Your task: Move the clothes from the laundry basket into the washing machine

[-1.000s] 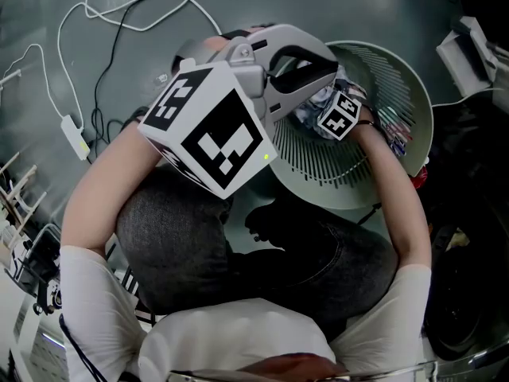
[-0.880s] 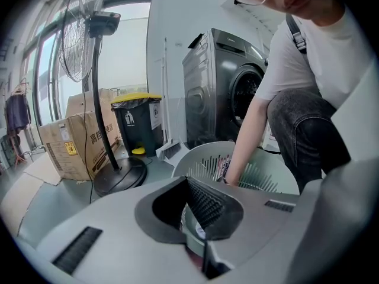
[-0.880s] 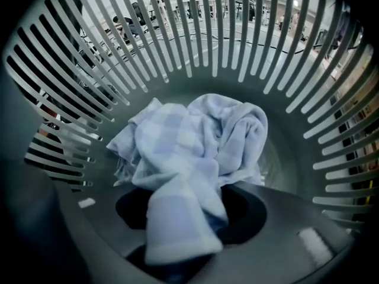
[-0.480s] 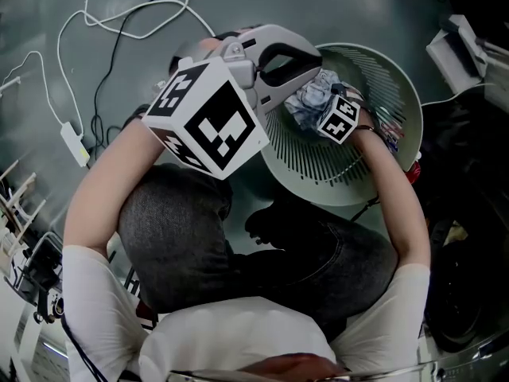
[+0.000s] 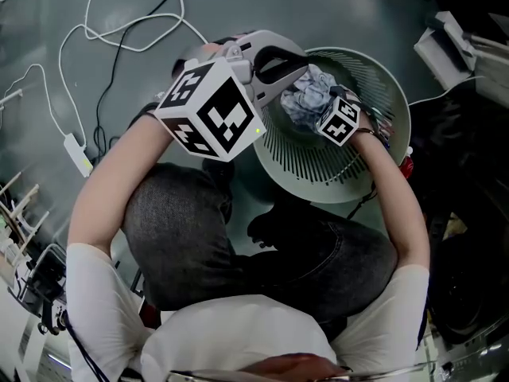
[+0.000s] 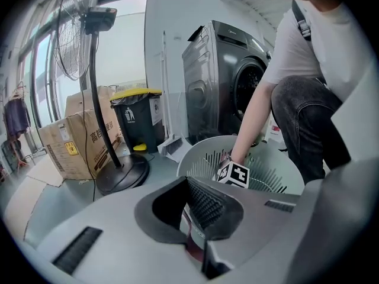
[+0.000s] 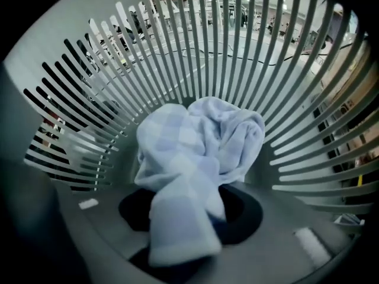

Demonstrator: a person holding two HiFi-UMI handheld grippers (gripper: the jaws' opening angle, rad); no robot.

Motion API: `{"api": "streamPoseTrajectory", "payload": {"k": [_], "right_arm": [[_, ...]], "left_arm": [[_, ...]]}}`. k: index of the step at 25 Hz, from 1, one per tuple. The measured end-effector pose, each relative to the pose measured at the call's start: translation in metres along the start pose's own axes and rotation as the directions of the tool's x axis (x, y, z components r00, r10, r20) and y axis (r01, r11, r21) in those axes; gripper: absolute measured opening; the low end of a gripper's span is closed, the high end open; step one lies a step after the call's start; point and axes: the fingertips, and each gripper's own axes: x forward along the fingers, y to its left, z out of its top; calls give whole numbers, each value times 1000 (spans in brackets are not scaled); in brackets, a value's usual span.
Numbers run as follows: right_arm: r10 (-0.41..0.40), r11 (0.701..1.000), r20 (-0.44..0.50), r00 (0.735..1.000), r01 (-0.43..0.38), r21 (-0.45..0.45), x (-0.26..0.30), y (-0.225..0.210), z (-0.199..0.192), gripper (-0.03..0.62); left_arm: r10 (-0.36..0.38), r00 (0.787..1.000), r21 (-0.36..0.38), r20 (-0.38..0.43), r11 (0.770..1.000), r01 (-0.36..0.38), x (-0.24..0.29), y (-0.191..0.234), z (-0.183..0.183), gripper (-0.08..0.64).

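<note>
Right gripper (image 7: 183, 229), jaws just closing, clamps a pale checked cloth (image 7: 195, 152) inside the laundry basket (image 7: 249, 52). Slatted wall all round it. Left gripper (image 6: 187, 181) closed, empty, basket rim just ahead.

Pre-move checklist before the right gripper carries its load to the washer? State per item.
1. Grip: ok. The right gripper has just been closing its jaws, and they pinch the cloth.
2. Cloth clear of the laundry basket: not ok. The basket's slats surround it on all sides.
3. Spare hand: ok. Nothing sits between the jaws of the left gripper.
4. Door of the washing machine open: cannot tell.
</note>
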Motion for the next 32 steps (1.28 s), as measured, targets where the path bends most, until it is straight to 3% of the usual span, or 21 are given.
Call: {"api": "streamPoseTrajectory", "payload": {"k": [15, 32], "right_arm": [[-71, 988, 181, 981, 45, 144, -93, -21, 32, 206], [-233, 936, 422, 876, 85, 341, -234, -27, 40, 206]], "left_arm": [[-7, 1000, 34, -5, 999, 7, 11, 6, 19, 6], [-36, 999, 40, 18, 999, 35, 33, 12, 48, 5]]}}
